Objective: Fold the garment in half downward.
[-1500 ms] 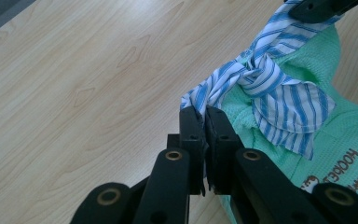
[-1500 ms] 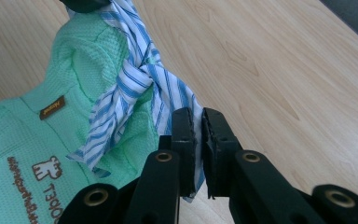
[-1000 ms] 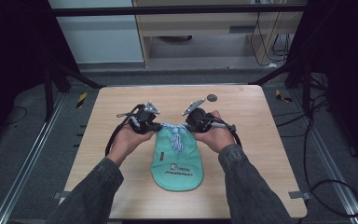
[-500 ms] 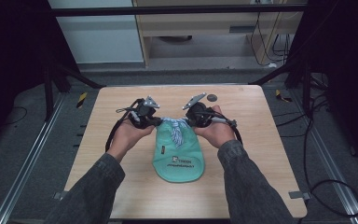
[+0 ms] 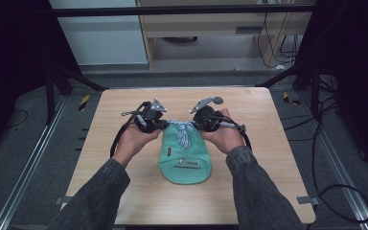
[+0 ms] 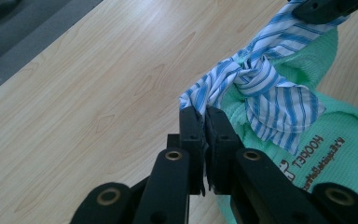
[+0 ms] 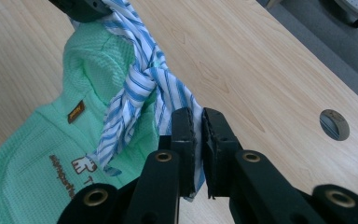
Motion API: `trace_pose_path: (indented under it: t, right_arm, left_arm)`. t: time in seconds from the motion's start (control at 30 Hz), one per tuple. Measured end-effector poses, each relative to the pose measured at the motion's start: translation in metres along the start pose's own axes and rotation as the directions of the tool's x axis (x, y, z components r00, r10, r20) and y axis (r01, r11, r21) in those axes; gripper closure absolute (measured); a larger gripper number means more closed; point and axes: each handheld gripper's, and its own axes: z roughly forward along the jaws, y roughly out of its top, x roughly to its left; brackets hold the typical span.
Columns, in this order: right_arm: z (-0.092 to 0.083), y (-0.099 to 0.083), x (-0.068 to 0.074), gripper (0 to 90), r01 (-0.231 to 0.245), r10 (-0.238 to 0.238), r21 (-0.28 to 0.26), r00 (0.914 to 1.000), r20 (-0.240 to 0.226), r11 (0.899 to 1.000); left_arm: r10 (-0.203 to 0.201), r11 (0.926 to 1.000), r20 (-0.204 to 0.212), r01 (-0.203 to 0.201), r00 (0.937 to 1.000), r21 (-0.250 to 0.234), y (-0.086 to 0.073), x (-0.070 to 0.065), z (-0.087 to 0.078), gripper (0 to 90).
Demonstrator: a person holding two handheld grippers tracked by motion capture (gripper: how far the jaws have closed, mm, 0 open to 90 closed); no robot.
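Left gripper (image 6: 204,122) and right gripper (image 7: 196,122) each clamp an end of the striped cloth tie (image 6: 261,88) knotted on the green bag (image 5: 184,160). The right gripper view shows a round hole (image 7: 334,124) in the desk (image 5: 268,143). The bag has slid nearer the person than a second ago.

Overhead view, two close finger-level views

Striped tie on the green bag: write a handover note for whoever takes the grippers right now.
Left gripper: shut on one end of the striped tie.
Right gripper: shut on the other end.
Green bag: lying flat mid-table, its neck between the two grippers.
Done: the tie is crossed into a knot at the bag's neck and stretched between the grippers.
Left: probably pull the knot tight, then release both ends. How tight it is now I cannot tell.
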Motion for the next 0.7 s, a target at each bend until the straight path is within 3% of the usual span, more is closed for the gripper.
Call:
trace_pose_path:
  t: [0.43, 0.7]
  right_arm:
    - [0.002, -0.019, 0.012, 83.6, 0.003, -0.003, -0.012, 0.9999, -0.011, 1.000]
    - [0.000, -0.015, 0.010, 83.7, -0.008, 0.008, -0.014, 1.0000, 0.000, 1.000]
  left_arm:
    - [-0.001, 1.0000, 0.017, 0.001, 0.9998, -0.001, -0.011, -0.008, 0.007, 86.5]
    - [-0.018, 0.9997, 0.020, 0.019, 0.9996, -0.013, -0.006, -0.002, 0.008, 86.6]
